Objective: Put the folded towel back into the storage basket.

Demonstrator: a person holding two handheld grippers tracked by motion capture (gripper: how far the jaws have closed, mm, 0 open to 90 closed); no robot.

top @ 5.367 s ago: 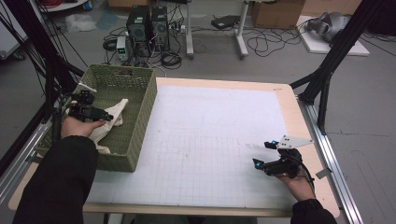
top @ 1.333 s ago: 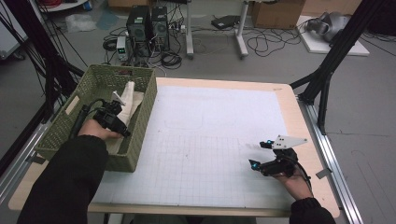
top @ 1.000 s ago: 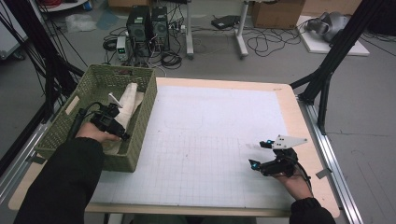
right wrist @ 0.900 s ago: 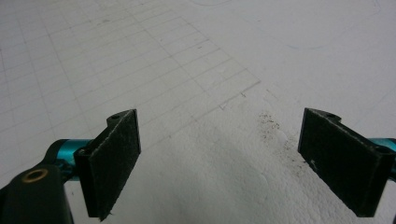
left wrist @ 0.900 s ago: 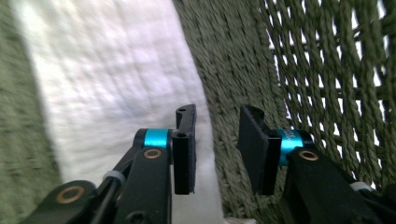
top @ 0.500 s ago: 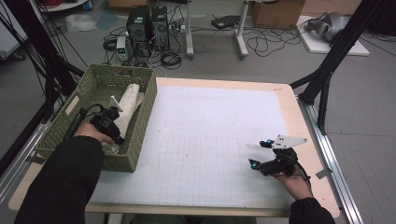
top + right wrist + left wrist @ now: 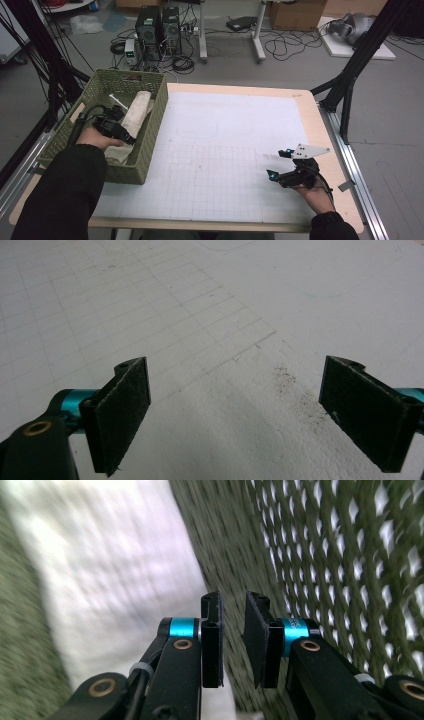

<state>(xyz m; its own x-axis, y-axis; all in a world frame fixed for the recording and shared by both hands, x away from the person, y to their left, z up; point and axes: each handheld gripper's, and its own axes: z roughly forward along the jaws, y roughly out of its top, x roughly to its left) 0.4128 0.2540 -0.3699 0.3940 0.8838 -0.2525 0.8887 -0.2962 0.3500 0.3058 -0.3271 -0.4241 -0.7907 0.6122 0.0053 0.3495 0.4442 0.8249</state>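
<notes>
Table (image 7: 235,90) is wood under a white grid mat (image 7: 220,150), cables on grey floor behind; left gripper (image 7: 233,630), barely parted and just reopening, holds nothing beside the cloth (image 7: 136,110) in the green basket (image 7: 150,150), right gripper (image 7: 235,415) wide apart.

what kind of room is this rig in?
Probably a lab or workshop set up for recording: desktop computer towers with loose cables lie on the bare floor, black frame struts flank the table, and cardboard boxes sit behind.
</notes>
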